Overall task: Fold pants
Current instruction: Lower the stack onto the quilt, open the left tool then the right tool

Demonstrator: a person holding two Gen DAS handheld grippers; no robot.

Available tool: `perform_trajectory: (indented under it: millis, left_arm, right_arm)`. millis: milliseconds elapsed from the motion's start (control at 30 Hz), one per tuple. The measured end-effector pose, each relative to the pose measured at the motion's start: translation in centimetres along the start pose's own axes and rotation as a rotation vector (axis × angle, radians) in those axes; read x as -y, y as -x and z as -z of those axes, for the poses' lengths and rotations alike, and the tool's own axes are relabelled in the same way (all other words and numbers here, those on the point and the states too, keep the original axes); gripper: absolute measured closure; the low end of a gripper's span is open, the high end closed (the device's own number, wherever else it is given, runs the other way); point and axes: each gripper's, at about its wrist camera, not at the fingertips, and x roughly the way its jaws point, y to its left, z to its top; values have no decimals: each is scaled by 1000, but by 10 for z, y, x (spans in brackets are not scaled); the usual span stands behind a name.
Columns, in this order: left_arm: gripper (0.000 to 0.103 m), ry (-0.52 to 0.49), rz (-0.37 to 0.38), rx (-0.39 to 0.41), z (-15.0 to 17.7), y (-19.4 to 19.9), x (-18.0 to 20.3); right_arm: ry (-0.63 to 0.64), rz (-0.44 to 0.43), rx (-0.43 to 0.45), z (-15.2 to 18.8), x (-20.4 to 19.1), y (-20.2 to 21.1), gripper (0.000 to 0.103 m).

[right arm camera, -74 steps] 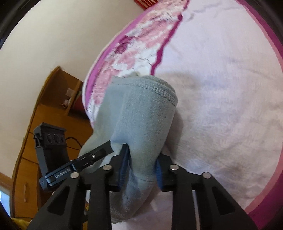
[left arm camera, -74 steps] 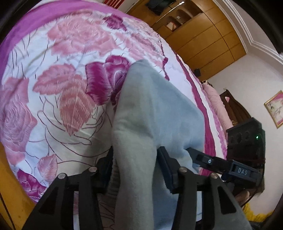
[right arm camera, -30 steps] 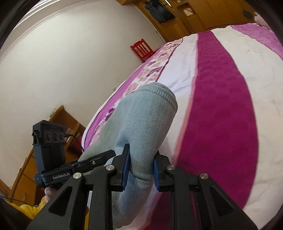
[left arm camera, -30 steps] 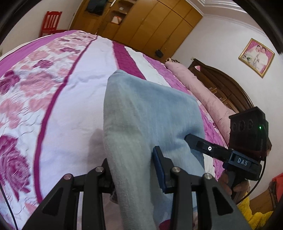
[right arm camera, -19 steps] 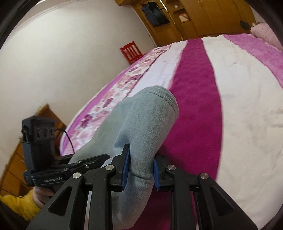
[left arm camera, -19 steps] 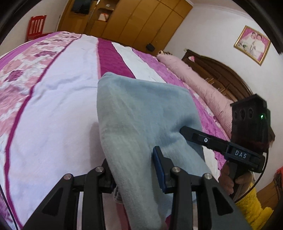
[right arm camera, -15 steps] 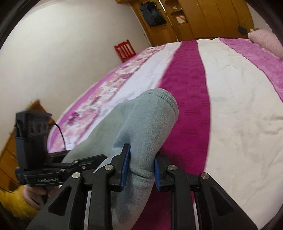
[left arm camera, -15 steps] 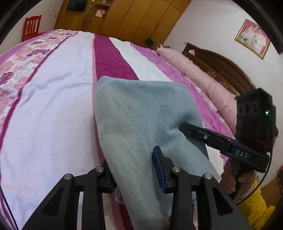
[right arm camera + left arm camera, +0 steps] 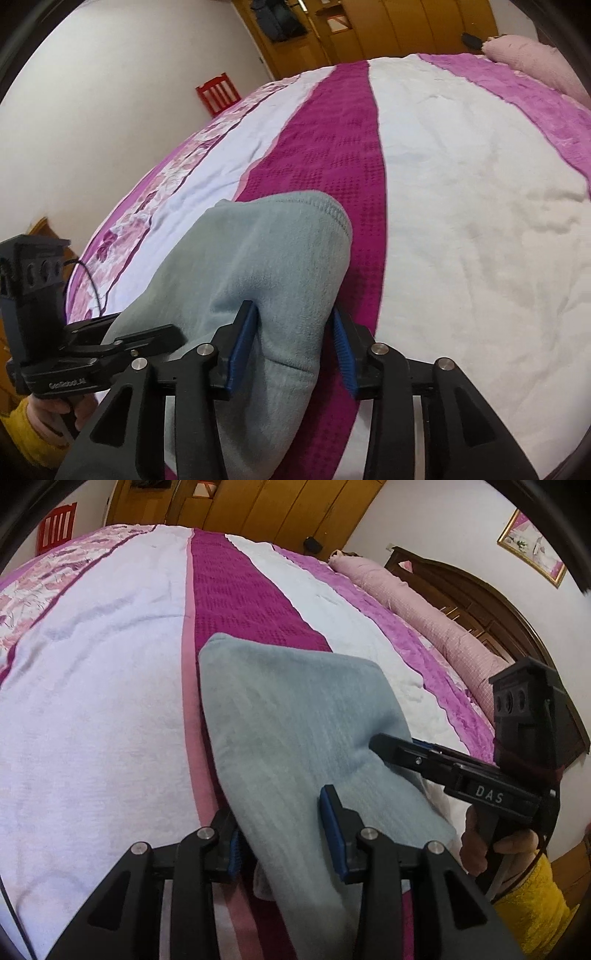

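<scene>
The folded grey-blue pants [image 9: 295,716] lie stretched between both grippers, low over the bed's magenta stripe [image 9: 236,590]. My left gripper [image 9: 282,836] is shut on the near left edge of the pants. In the right wrist view the hemmed end of the pants [image 9: 266,251] sits between the blue pads of my right gripper [image 9: 291,343]. Its jaws are opening: the right pad stands just off the cloth while the left pad still touches it. That gripper [image 9: 384,746] also shows in the left wrist view, at the pants' right edge.
The bed [image 9: 480,221] has white, magenta and floral stripes. A pink bolster [image 9: 424,620] lies along a dark wooden headboard [image 9: 480,602]. Wooden wardrobes [image 9: 258,502] and a red chair [image 9: 218,94] stand beyond the bed. A yellow sleeve [image 9: 535,908] shows at lower right.
Both grippers have carried the pants across the bed and lowered them onto the magenta stripe. The right gripper's jaws have widened around the cloth.
</scene>
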Motion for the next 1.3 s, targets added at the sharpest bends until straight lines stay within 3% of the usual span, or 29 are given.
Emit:
perform_trajectory:
  millis: [100, 200, 367, 533, 600, 700, 800, 933, 1100, 1300]
  left_arm:
    - [66, -14, -27, 24, 1, 13, 6]
    - [66, -34, -43, 61, 5, 30, 12]
    - [76, -129, -70, 118, 6, 45, 31]
    - [79, -99, -80, 131, 6, 44, 31]
    - [80, -84, -99, 142, 8, 50, 27]
    - [80, -140, -128, 187, 9, 65, 35]
    - [80, -199, -101, 214, 4, 73, 50]
    - [80, -192, -56, 142, -3, 50, 52]
    - [87, -115, -141, 28, 19, 17, 16]
    - [88, -84, -119, 22, 23, 14, 3]
  right_arm:
    - [-36, 40, 47, 3, -1, 21, 63]
    - [-42, 8, 79, 13, -10, 39, 63]
    - [17, -52, 49, 36, -37, 46, 74]
    - [84, 5, 33, 54, -57, 37, 75]
    - [69, -3, 49, 55, -56, 41, 75]
    - [25, -13, 106, 49, -51, 52, 76]
    - [7, 13, 128, 42, -46, 55, 77]
    - [-4, 70, 37, 56, -41, 36, 81]
    - [-8, 53, -2, 98, -40, 28, 81]
    - [60, 111, -36, 102, -50, 26, 81]
